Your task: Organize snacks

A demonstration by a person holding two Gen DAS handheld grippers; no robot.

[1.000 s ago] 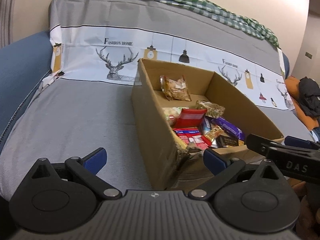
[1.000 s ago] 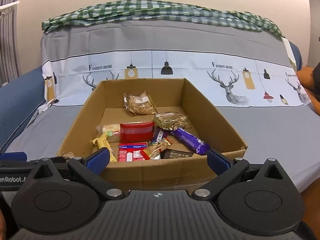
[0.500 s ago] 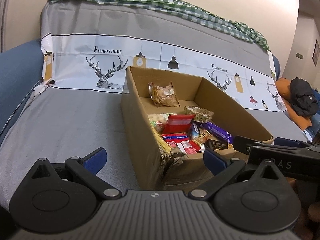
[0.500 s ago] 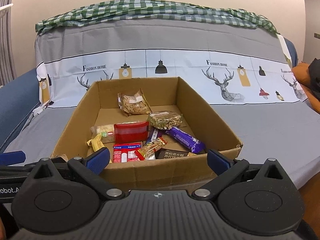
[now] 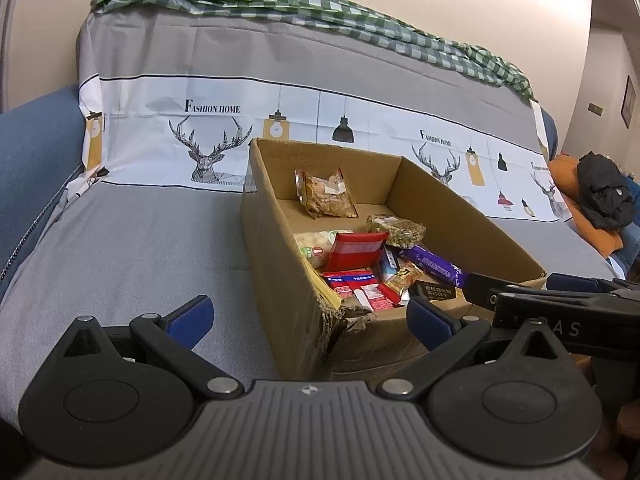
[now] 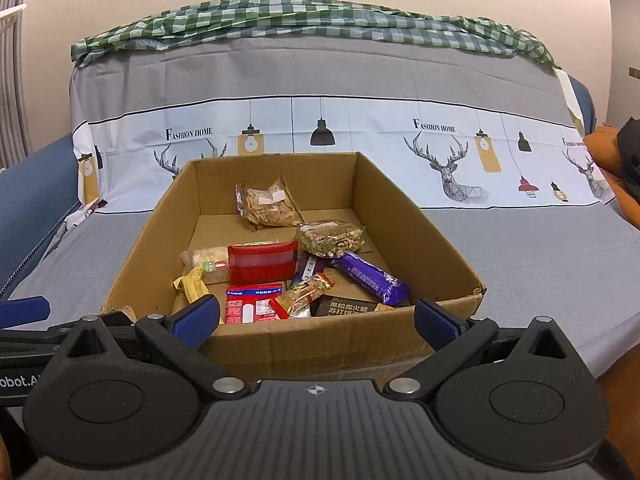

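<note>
A cardboard box (image 6: 372, 208) (image 5: 276, 248) sits on the sofa seat and holds several snacks: a red pouch (image 6: 262, 262) (image 5: 358, 249), a purple bar (image 6: 374, 278) (image 5: 434, 266), a clear bag of crackers (image 6: 269, 206) (image 5: 326, 194), a bag of nuts (image 6: 330, 238), a black bar (image 6: 346, 307) and a red-and-white packet (image 6: 252, 303). My right gripper (image 6: 318, 322) is open and empty, just before the box's near wall. My left gripper (image 5: 308, 318) is open and empty at the box's torn near-left corner. Each gripper shows at the edge of the other's view.
The sofa has a grey cover (image 5: 120, 248) with a deer-print band (image 6: 440, 152) and a green checked cloth (image 6: 304, 20) on top of the backrest. Blue sofa arm (image 5: 28, 160) at left. An orange cushion with black clothing (image 5: 600, 196) lies at far right.
Both grippers have drawn back a little and shifted, so the box sits slightly farther and more to the right in the left wrist view. Both stay open and empty.
</note>
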